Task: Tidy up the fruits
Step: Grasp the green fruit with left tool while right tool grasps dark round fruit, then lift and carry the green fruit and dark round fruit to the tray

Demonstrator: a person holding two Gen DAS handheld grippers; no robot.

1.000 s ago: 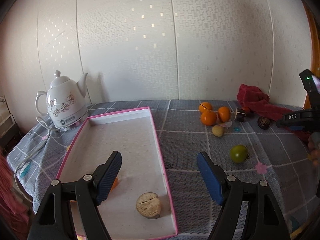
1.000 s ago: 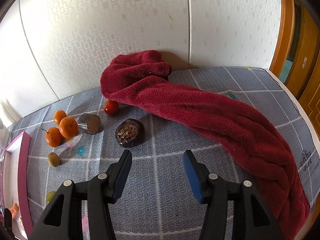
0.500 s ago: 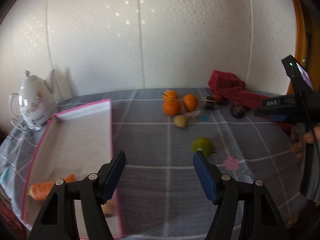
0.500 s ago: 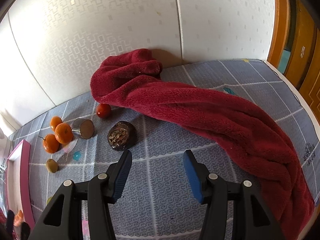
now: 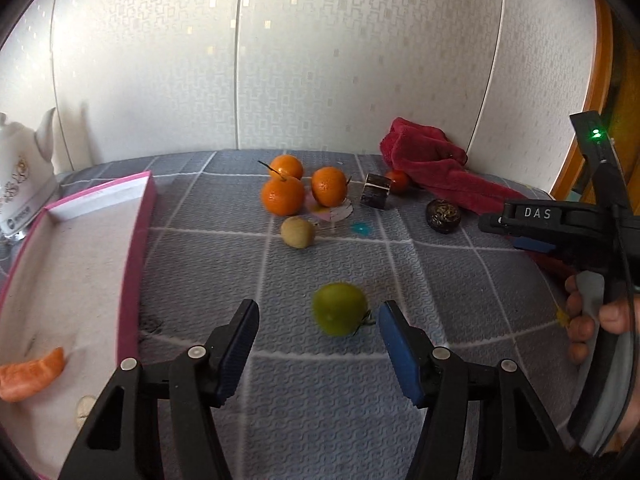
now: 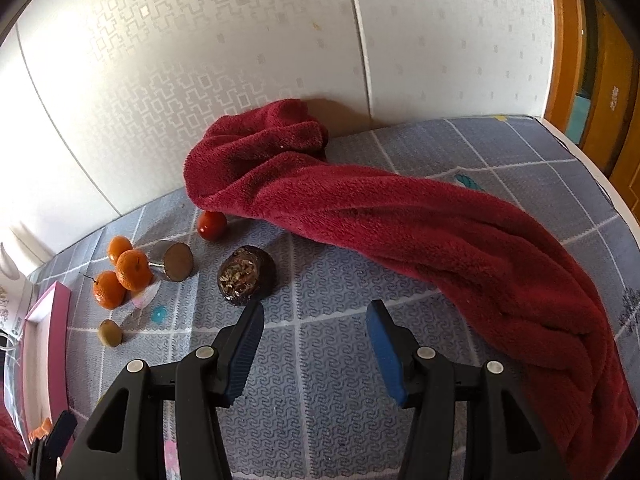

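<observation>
Framing green fruit (image 5: 339,309) | left claw (image 5: 316,332) narrowing | tangerines (image 5: 282,195) beyond

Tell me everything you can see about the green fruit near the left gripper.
The green fruit is round, smooth and yellow-green, slightly blurred, with a small dark stem at its lower right. It lies alone on the grey checked tablecloth, in front of the three oranges and right of the pink tray. It sits just ahead of the open left gripper, whose jaws have just been closing; neither pad touches it.
</observation>
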